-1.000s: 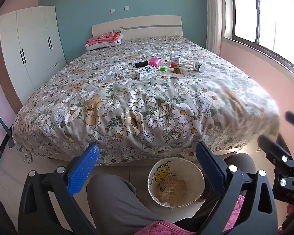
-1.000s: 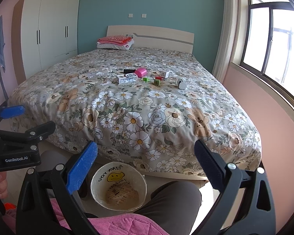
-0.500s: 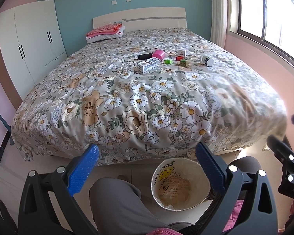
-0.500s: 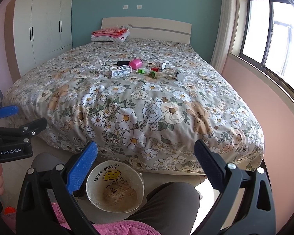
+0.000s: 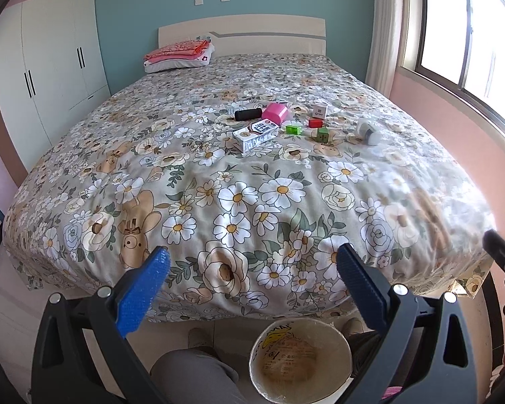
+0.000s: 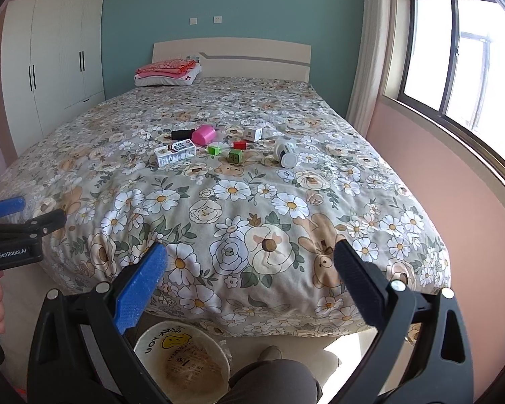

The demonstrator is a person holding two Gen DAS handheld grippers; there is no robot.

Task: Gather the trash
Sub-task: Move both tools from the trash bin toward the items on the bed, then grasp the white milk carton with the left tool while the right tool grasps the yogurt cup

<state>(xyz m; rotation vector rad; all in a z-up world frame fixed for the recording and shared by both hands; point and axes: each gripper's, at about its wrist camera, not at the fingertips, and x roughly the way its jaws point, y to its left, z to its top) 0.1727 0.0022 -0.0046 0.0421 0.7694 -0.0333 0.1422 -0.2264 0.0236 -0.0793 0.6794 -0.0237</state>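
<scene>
Floral bed (image 5: 252, 202) under scattered trash (image 5: 256, 136)

A bin (image 5: 299, 360) stands on the floor (image 5: 13, 316) at the foot of the bed (image 5: 239, 202), next to the person's knee (image 5: 192, 377). In the middle of the bed lies a small heap of things. A flat box (image 5: 255, 134) lies at the near left of it. Behind the flat box are a tube (image 5: 248, 114) and a cup (image 5: 275, 112), side by side. To the right sit three blocks (image 5: 314, 129), with a little box (image 5: 320, 110) behind them. A bottle (image 5: 367, 131) lies on its side farthest right, apart from the rest. A pillow (image 5: 178, 63) with folded cloth (image 5: 178, 50) on top sits at the head of the bed, on the left. A wardrobe (image 5: 47, 67) stands left of the bed, and a window (image 5: 471, 27) is on the right.
</scene>
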